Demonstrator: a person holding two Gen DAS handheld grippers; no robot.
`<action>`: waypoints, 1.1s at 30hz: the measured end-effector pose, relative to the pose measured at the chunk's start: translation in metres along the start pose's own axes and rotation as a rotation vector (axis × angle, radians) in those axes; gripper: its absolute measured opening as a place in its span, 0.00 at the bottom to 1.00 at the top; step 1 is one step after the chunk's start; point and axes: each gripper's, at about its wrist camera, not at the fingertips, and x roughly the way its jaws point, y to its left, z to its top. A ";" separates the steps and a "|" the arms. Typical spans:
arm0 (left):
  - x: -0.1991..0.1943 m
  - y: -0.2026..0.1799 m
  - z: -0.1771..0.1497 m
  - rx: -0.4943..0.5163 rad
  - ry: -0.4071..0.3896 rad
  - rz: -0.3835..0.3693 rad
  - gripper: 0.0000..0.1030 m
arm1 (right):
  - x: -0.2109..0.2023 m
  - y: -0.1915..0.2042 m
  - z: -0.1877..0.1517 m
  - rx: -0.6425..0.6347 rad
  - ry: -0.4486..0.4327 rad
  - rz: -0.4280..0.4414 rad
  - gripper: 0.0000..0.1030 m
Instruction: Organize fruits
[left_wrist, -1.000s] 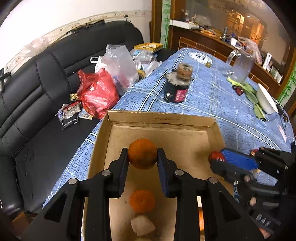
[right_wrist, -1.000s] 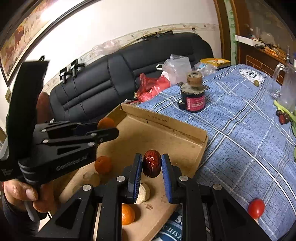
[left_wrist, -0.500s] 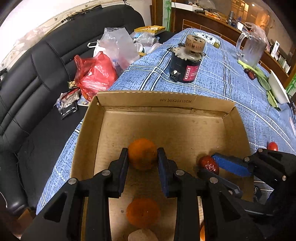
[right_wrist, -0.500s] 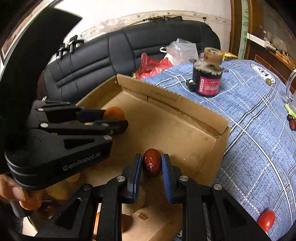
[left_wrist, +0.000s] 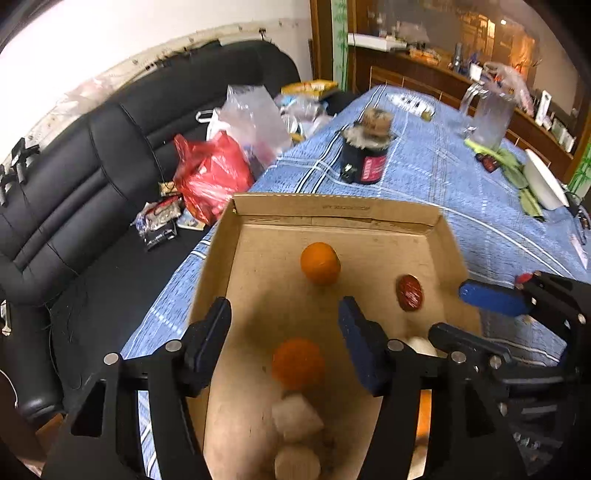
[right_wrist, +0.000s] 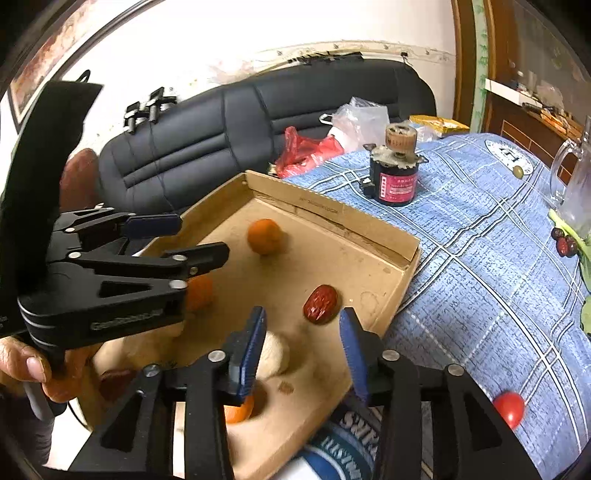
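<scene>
A shallow cardboard box (left_wrist: 332, 212) (right_wrist: 332, 210) sits on the blue checked tablecloth. An orange (left_wrist: 320, 262) (right_wrist: 264, 236) lies on the box floor toward the back. A dark red date (left_wrist: 409, 293) (right_wrist: 320, 304) lies to its right. A second orange (left_wrist: 297, 363) and pale lumps (left_wrist: 295, 413) lie nearer. My left gripper (left_wrist: 284, 343) is open and empty above the box. My right gripper (right_wrist: 301, 347) is open and empty just behind the date; it also shows in the left wrist view (left_wrist: 476, 314). A small red tomato (right_wrist: 509, 409) lies on the cloth outside the box.
A black and red cylinder (left_wrist: 364, 157) (right_wrist: 397, 177) stands beyond the box. A glass jug (left_wrist: 491, 107), green vegetables and a white bowl (left_wrist: 543, 181) are at the far right. A black sofa (left_wrist: 92, 177) with plastic bags (left_wrist: 214, 177) lies left of the table.
Both grippers opened and pulled back. The left let go of the orange and the right let go of the date; both fruits now lie on the box floor.
</scene>
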 end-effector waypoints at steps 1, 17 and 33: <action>-0.006 0.001 -0.003 -0.001 -0.010 -0.001 0.58 | -0.003 0.001 -0.002 -0.007 0.001 0.013 0.42; -0.087 -0.001 -0.076 0.012 -0.129 0.007 0.76 | -0.054 0.042 -0.062 -0.324 0.033 0.127 0.82; -0.117 -0.031 -0.120 0.096 -0.095 -0.004 0.80 | -0.088 0.059 -0.105 -0.456 0.046 0.116 0.84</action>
